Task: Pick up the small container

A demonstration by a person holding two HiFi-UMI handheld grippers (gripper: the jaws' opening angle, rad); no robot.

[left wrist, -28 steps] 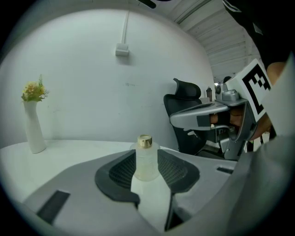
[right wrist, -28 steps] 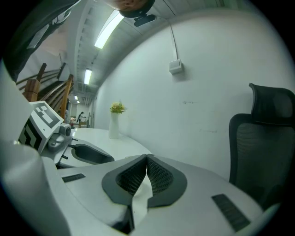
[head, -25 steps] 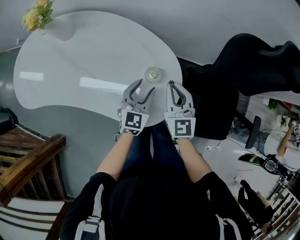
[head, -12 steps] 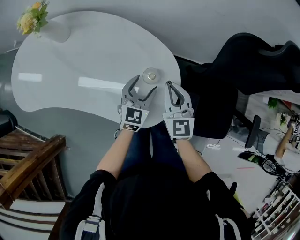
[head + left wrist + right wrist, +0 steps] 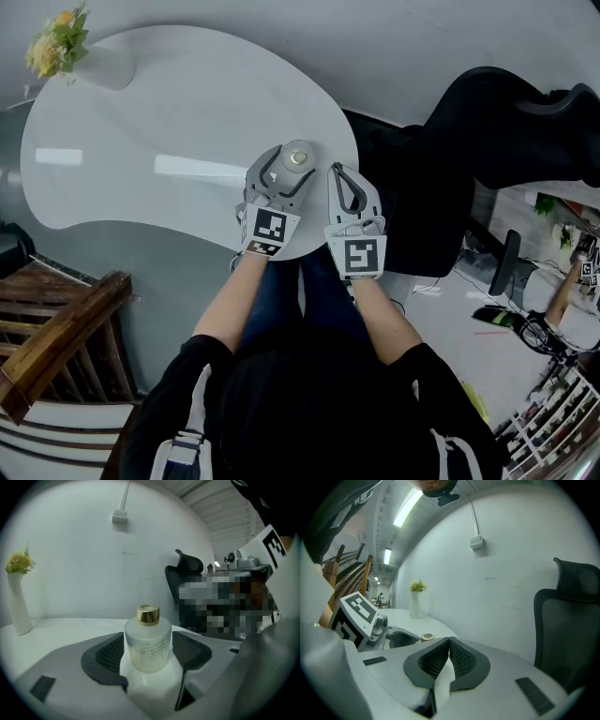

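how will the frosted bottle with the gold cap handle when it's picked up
Probably rigid and fragile: the bottle looks like frosted glass. Its smooth round wall could slip in a grip. Squat and wide-based, it seems unlikely to tip.

Bright even light; glare streak on table (image 5: 187,167); fisheye edges dark, warped.

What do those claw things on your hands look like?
The left gripper and right gripper are pale grey plastic, with curved jaws and dark, mesh-textured pads. Each carries a cube printed with black-and-white square markers. The person wears a black short-sleeved top with white stripes.
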